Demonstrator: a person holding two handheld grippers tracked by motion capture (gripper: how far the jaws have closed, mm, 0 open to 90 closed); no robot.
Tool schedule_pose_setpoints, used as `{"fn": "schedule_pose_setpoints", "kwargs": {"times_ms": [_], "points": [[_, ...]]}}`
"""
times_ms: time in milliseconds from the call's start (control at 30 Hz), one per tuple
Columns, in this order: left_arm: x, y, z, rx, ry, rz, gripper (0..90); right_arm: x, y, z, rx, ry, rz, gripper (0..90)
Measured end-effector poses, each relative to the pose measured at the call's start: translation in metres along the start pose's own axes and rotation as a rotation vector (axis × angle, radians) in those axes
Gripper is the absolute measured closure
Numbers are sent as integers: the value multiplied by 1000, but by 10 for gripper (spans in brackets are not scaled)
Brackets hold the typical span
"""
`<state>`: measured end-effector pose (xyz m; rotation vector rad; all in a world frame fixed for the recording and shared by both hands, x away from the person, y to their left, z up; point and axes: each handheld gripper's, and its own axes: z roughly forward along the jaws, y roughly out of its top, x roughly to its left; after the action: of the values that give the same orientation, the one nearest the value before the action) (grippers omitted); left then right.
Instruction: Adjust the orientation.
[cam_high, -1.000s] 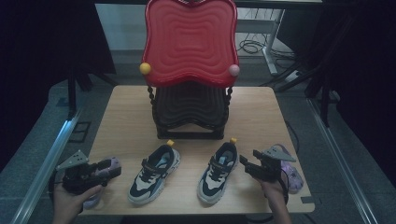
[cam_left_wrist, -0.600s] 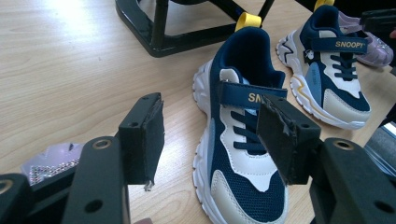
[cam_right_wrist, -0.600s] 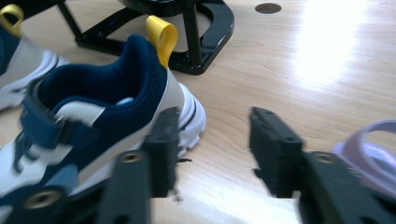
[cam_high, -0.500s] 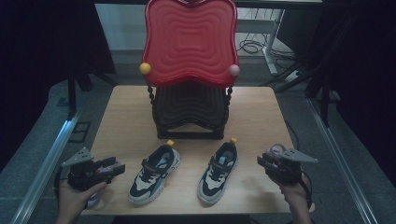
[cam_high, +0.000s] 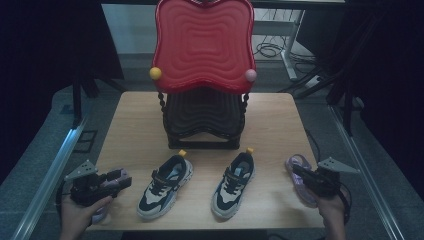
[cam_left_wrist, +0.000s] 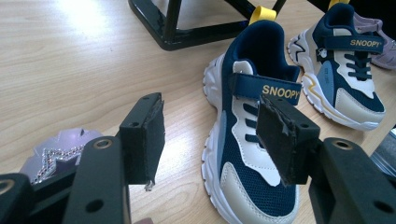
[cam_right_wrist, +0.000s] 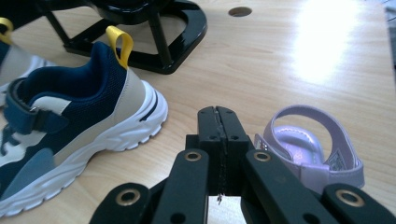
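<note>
Two "SNOOPY" straps (cam_left_wrist: 280, 91) read clearly between left tongs (cam_left_wrist: 210, 135).

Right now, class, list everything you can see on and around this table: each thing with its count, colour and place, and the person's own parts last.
Table: one, light wood, centre.
Rack: one, black, at the table's far middle.
Tray: one, red, wavy, upright on the rack, with a yellow and a pink knob at its lower corners.
Sneakers: two, navy, white and beige with yellow heel loops, side by side near the front edge.
Sandals: two, lilac, one at each front corner.
Cables: several, dark, on the floor behind.
Left gripper: black, jaws open, front left.
Right gripper: black, jaws shut, empty, front right.
</note>
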<state>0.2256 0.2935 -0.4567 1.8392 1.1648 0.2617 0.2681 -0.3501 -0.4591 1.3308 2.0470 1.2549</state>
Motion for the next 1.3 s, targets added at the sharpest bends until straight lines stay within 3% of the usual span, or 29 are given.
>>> {"fn": "schedule_pose_setpoints", "kwargs": {"times_ms": [200,433,600,633,867,1033,1167,1300], "points": [[0,1,-4,-9,8,-3,416,-19,-2,-10,-7,-9,36,900],[0,0,0,0,3,-11,417,-29,-9,-26,-18,-61,-6,900],[-1,-1,4,9,1,-13,417,-34,-17,-29,28,-73,-46,900],[-1,-1,5,11,0,-12,417,-39,-22,-30,29,-96,-33,900],[1,-3,7,25,4,-14,417,-51,-29,-31,24,-133,3,900],[1,-4,6,27,3,-16,417,-63,-39,-27,104,-221,8,900],[1,-4,6,28,5,-17,417,-68,-44,-26,101,-207,32,900],[1,-5,9,37,5,-14,418,-71,-48,-24,115,-226,46,900]]}}
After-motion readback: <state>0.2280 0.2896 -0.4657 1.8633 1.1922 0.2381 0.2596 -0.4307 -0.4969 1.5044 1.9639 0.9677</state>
